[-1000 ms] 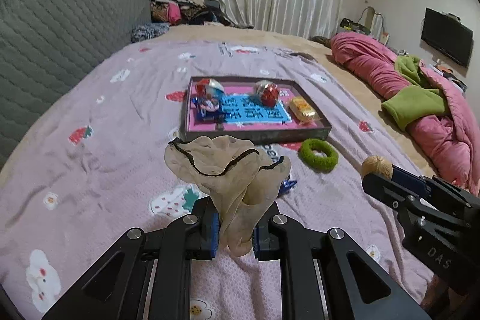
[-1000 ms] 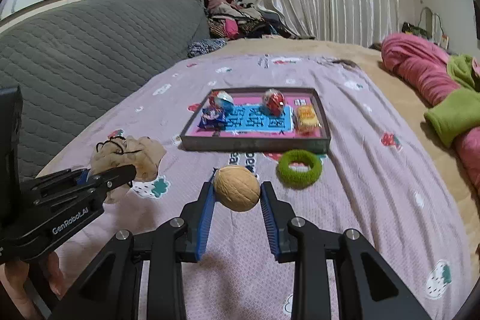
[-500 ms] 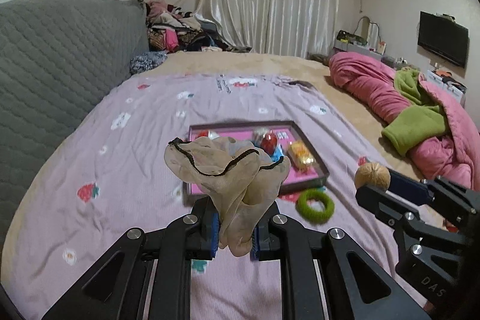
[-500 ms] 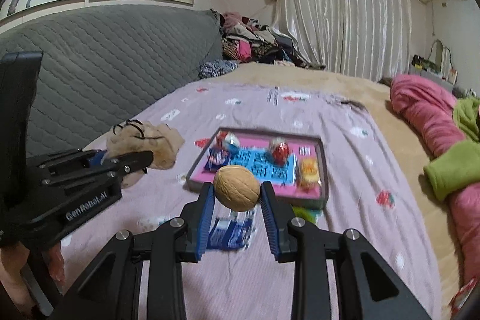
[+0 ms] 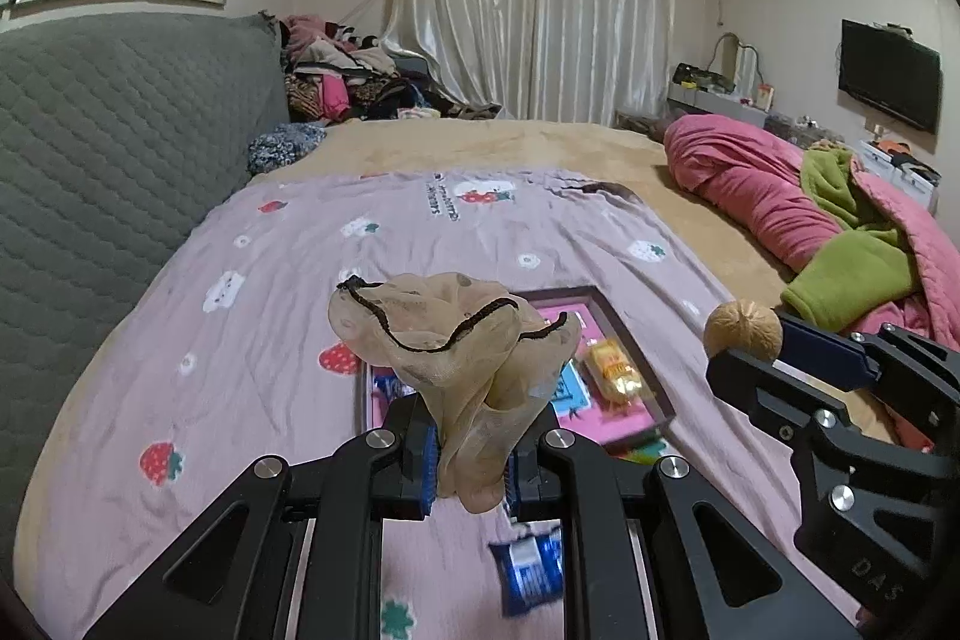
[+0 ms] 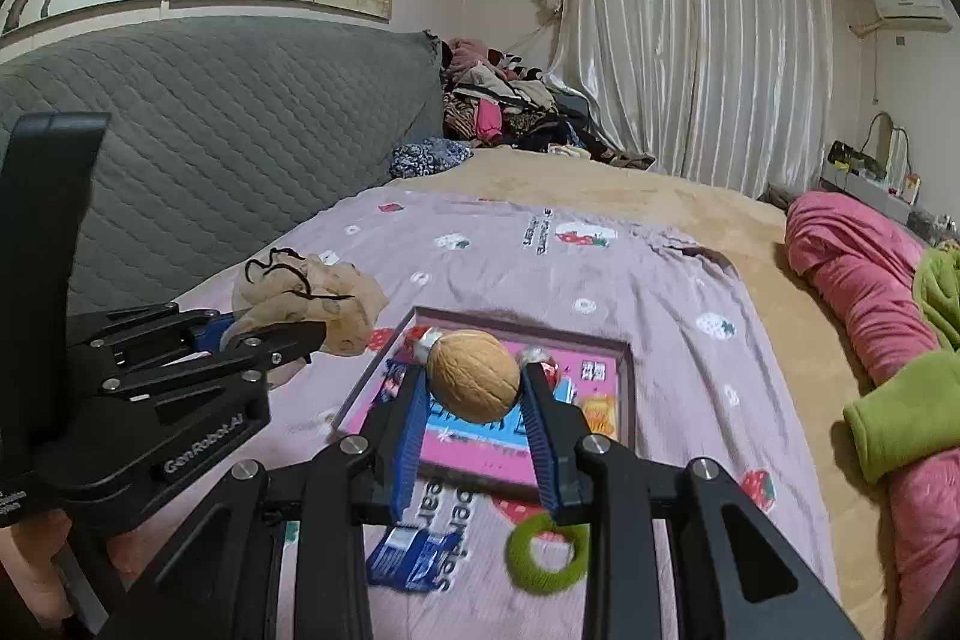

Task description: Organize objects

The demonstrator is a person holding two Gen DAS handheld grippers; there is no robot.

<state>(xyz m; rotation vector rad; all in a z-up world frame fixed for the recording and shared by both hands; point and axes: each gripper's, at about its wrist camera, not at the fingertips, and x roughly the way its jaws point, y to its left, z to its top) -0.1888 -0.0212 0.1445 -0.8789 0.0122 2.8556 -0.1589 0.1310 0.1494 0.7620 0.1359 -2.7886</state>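
My left gripper (image 5: pixel 468 454) is shut on a sheer beige cloth with black trim (image 5: pixel 450 340), which bunches up above the pads. In the right wrist view that gripper (image 6: pixel 270 334) and the cloth (image 6: pixel 312 292) hang at the left, above the bed. My right gripper (image 6: pixel 475 370) is shut on a walnut (image 6: pixel 474 383); the walnut (image 5: pixel 743 334) also shows at the right of the left wrist view. Below both lies a dark-framed pink tray (image 6: pixel 626 388) with wrapped sweets, partly hidden behind the held things. Its rim (image 5: pixel 630 340) shows beside a yellow snack (image 5: pixel 612 370).
A green ring (image 6: pixel 522 556) and a blue packet (image 6: pixel 414 559) lie on the lilac bedsheet in front of the tray. A grey quilted headboard (image 6: pixel 240 148) runs along the left. A pink quilt (image 5: pixel 750 184) and green blanket (image 5: pixel 852 274) lie at the right.
Both grippers have risen and moved forward over the bed, so the tray now sits lower and closer in both views. Cloth and walnut stay gripped as before.
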